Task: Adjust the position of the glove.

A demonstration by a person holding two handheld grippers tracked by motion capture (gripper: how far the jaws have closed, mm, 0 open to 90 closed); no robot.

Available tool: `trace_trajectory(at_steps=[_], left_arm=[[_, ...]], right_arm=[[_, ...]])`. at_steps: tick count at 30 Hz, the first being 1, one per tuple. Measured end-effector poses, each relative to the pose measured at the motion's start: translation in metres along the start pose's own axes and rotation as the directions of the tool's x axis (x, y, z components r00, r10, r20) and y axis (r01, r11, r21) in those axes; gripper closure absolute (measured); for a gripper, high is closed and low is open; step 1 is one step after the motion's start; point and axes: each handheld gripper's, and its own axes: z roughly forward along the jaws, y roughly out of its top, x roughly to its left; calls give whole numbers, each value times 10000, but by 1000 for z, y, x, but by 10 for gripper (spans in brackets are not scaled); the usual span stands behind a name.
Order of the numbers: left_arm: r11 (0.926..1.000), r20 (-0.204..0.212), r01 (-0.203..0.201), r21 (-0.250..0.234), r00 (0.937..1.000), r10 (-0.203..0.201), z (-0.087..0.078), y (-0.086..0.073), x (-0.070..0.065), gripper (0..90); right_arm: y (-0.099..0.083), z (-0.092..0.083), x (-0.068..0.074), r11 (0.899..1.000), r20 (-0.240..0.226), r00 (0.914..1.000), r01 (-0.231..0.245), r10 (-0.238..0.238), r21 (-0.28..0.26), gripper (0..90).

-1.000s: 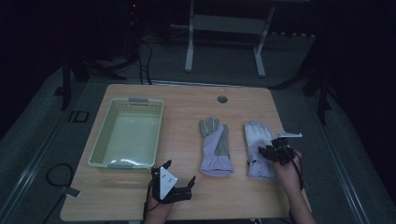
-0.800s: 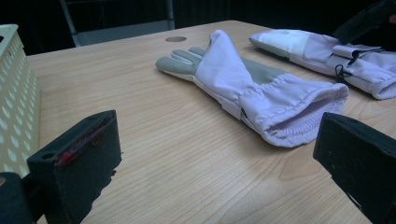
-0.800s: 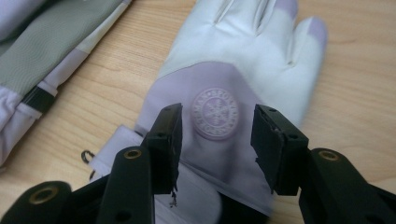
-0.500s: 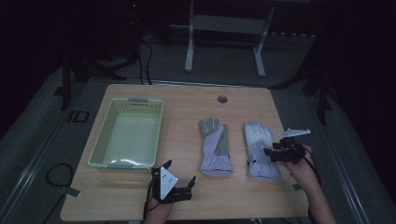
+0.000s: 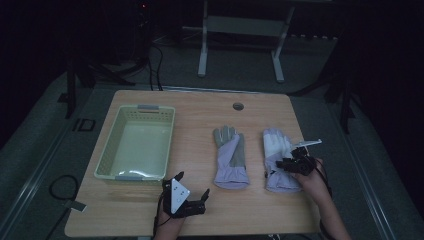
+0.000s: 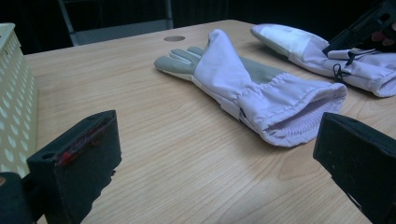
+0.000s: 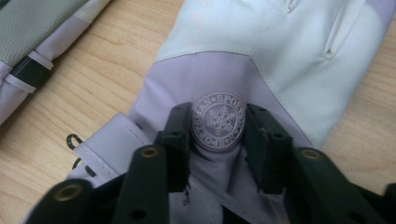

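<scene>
Fabric is gathered between the jaws of the right gripper (image 7: 218, 140), which have just been closing and now pinch the back of the right-hand glove (image 5: 277, 160) around its round snowflake badge (image 7: 218, 120). This glove lies flat on the wooden table (image 5: 200, 107), near the right edge, with its cuff toward the person; a 2nd glove (image 5: 230, 157) lies just beside it to the left, apart from it. Both are judged to be light, soft and limp: padded lilac shell cloth with a white panel on 1 and a grey mesh-like palm on the other, each ending in a gathered elastic cuff. Sagging and folding are to be expected when 1 is lifted, so a deep pinch of bunched cloth near the wrist or cuff is thought safer than a hold on the smooth, possibly slippery panel. A small black cord loop (image 7: 71, 140) is seen at the cuff. The left gripper (image 5: 192, 195) is held wide apart and empty, low over the table's near edge. A pale perforated plastic basket (image 5: 111, 155) stands at the left.
</scene>
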Motion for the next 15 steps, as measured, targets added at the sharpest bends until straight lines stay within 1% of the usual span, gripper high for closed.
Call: trace_trajectory(at_steps=[3, 6, 8, 11, 13, 15], left_arm=[[10000, 3, -23, -5, 10000, 23, 0, 0, 0, 8], [10000, -10, -52, 2, 10000, 52, 0, 0, -1, 8], [10000, -21, -57, 10, 10000, 57, 0, 0, -1, 8], [10000, -8, -30, 0, 10000, 30, 0, 0, 0, 8], [10000, 2, -1, 2, 10000, 1, 0, 0, 0, 8], [10000, -7, -30, -10, 10000, 30, 0, 0, 0, 8]], right_arm=[[-1, 1, 4, 9998, 180, 9998, -13, 16, -181, 730], [-4, -1, 10, 9987, 512, 9986, -142, 167, -480, 768], [-6, -2, 13, 9975, 685, 9971, -278, 323, -657, 779], [-7, -8, 13, 9945, 717, 9954, -566, 630, -881, 787], [-7, -12, 13, 9938, 736, 9942, -726, 789, -845, 792], [-7, -15, 14, 9939, 868, 9929, -744, 814, -819, 797]])
